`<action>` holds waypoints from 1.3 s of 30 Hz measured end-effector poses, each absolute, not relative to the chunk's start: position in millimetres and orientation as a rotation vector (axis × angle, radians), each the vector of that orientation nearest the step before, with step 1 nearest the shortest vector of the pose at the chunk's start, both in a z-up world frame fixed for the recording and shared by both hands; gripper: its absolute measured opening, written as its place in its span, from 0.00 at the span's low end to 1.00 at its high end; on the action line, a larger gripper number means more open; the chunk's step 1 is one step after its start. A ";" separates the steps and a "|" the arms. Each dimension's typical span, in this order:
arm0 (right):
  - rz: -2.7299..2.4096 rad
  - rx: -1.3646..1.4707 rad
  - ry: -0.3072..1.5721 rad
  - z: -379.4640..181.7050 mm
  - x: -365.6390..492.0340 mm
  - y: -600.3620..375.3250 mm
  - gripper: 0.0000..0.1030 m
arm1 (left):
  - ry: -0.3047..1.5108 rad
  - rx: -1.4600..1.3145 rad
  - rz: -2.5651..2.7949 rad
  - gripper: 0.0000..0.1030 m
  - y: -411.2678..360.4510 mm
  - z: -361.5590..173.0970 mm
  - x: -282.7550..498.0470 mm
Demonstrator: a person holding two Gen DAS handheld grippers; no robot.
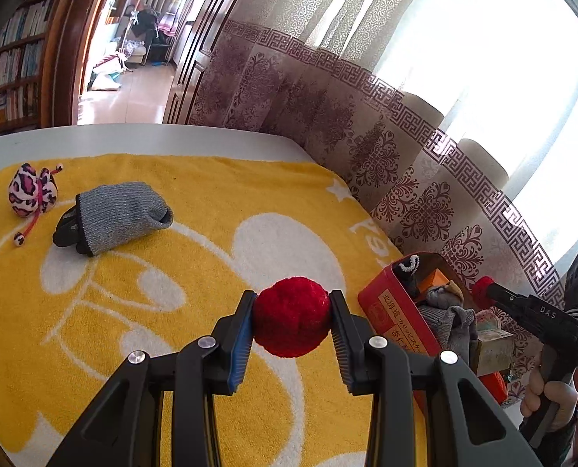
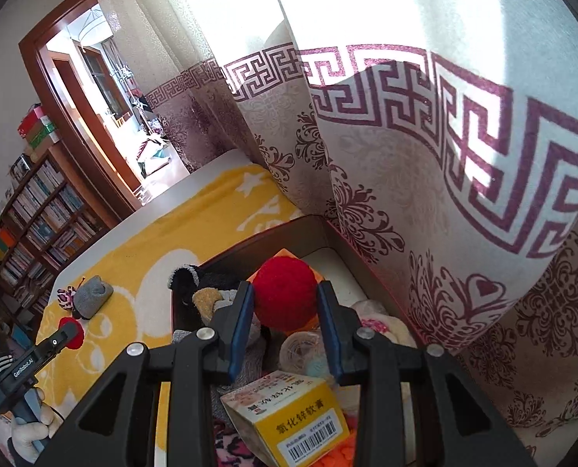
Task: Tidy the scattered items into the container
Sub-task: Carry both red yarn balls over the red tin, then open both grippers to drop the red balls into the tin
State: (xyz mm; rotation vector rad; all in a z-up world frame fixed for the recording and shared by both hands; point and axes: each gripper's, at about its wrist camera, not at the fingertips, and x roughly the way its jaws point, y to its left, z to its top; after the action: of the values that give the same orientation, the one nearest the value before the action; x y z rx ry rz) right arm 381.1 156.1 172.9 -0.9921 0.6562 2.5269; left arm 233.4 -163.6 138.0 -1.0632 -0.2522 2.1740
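A yellow terry towel with a white cartoon print (image 1: 211, 194) covers most of a white table (image 1: 141, 136), and a beige curtain with a maroon key-pattern band (image 1: 386, 144) hangs along the towel's right edge. Beyond the towel's far left corner a wooden bookshelf packed with books (image 1: 13, 74) lines the wall.

At the towel's right edge, against the curtain, sits an open red rectangular tin with printed characters on its side (image 1: 396, 313). It is crowded with soft items: grey and black fabric pieces, a pale round plush, a clear round lid and a tilted yellow-and-white cardboard carton with a barcode (image 2: 289, 416) near its front.

Toward the towel's far left lies a grey knitted sock pulled over a black object (image 1: 118, 216), and just left of it, apart from it, a pink leopard-print plush pouch with a pink cord (image 1: 32, 190).

The left gripper (image 1: 292, 321) is above the towel's middle, left of the tin, its blue-padded fingers (image 1: 239, 344) pressed against both sides of a red fuzzy pom-pom ball (image 1: 291, 317).

The right gripper (image 2: 285, 313) hovers over the tin's interior with a second red woolly ball (image 2: 285, 295) between its fingers (image 2: 239, 330). The left pad touches the ball, while a sliver of gap shows at the right pad, so whether it grips firmly cannot be told.
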 end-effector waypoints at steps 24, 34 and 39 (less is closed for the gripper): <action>2.577 -0.652 0.535 200.6 439.1 138.3 0.59 | -0.104 -1.053 1.907 0.37 -55.5 147.8 308.7; 2.572 -0.655 0.561 194.5 443.1 139.1 0.59 | 0.026 -1.032 1.744 0.38 -10.4 144.8 362.5; 2.574 -0.653 0.566 193.7 443.9 138.9 0.59 | 0.065 -1.014 1.708 0.40 -4.7 143.3 373.9</action>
State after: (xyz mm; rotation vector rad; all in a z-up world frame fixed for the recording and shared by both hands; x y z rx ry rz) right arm 443.9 138.9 193.7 -0.6526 0.5656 2.5737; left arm 373.9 -4.7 143.3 -1.0140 0.0649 1.7080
